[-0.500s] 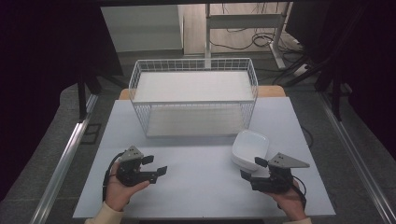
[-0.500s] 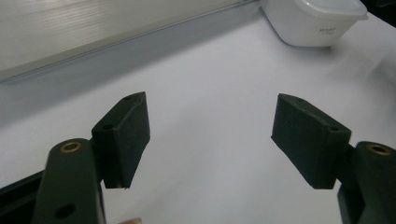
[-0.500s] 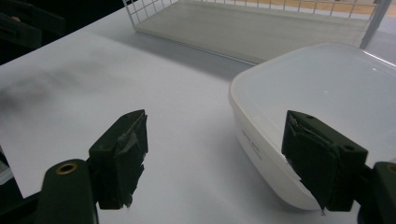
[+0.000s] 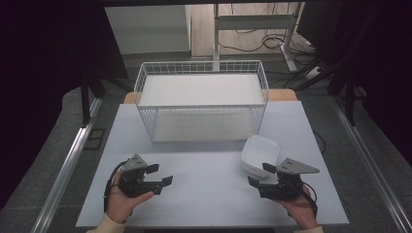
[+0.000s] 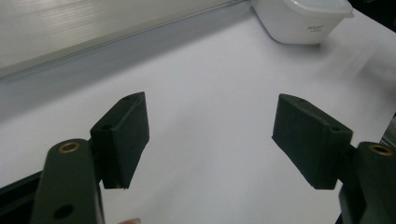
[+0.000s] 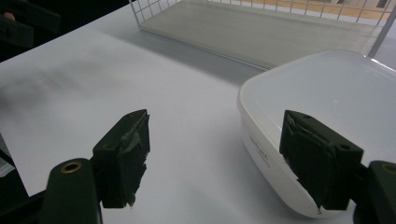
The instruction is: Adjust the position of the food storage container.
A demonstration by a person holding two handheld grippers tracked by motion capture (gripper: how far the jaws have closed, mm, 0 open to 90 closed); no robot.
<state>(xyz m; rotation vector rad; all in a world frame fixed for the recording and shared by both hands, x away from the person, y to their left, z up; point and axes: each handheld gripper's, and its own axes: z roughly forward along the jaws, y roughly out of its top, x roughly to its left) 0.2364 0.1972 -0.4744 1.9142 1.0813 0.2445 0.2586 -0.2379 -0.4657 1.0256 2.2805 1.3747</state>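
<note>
My right tool (image 4: 259,175) gapes empty beside the tub (image 4: 260,154). My left tool (image 4: 160,175) is open too. Nothing has moved since the earlier frame.

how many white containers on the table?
1. The white container sits on the table in front of the wire basket's right end, by the right tongs. Nothing seems hidden.

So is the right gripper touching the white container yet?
Cannot tell. In the right gripper view, one pad of the open right gripper overlaps the white container, hiding any gap; in the high view its jaw tip sits right at the rim.
</note>
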